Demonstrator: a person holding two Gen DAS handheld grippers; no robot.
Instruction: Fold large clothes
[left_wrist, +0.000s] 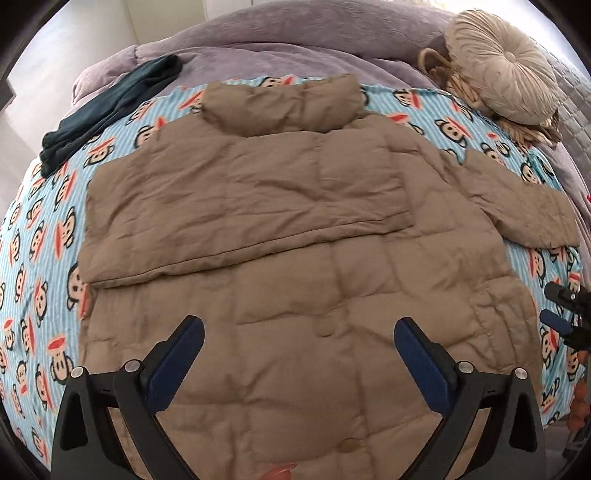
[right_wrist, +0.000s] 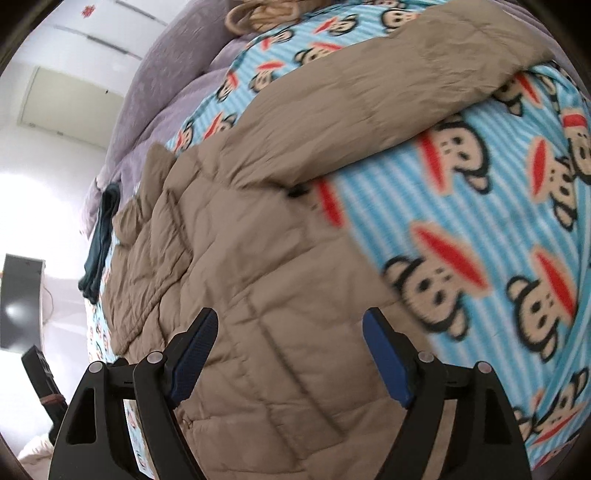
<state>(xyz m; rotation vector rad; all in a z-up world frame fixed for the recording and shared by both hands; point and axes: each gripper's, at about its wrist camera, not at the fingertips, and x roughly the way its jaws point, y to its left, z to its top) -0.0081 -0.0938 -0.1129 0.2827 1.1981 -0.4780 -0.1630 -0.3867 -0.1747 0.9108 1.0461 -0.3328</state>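
A tan quilted puffer jacket (left_wrist: 295, 229) lies flat on a blue striped blanket with a monkey print (left_wrist: 40, 236). Its left sleeve is folded across the chest, while the right sleeve (left_wrist: 524, 206) still sticks out to the side. My left gripper (left_wrist: 299, 332) hovers over the jacket's lower half, jaws wide open, nothing between them. In the right wrist view the same jacket (right_wrist: 258, 258) fills the middle, its outstretched sleeve (right_wrist: 424, 74) running up to the right. My right gripper (right_wrist: 290, 325) is open above the jacket's body and holds nothing. Its dark tips (left_wrist: 561, 306) show at the left view's right edge.
A folded dark teal garment (left_wrist: 110, 110) lies at the blanket's far left. A round beige cushion (left_wrist: 502, 70) and a woven basket sit at the far right, with a purple duvet (left_wrist: 295, 40) behind. White walls and a dark screen (right_wrist: 22, 302) stand beyond the bed.
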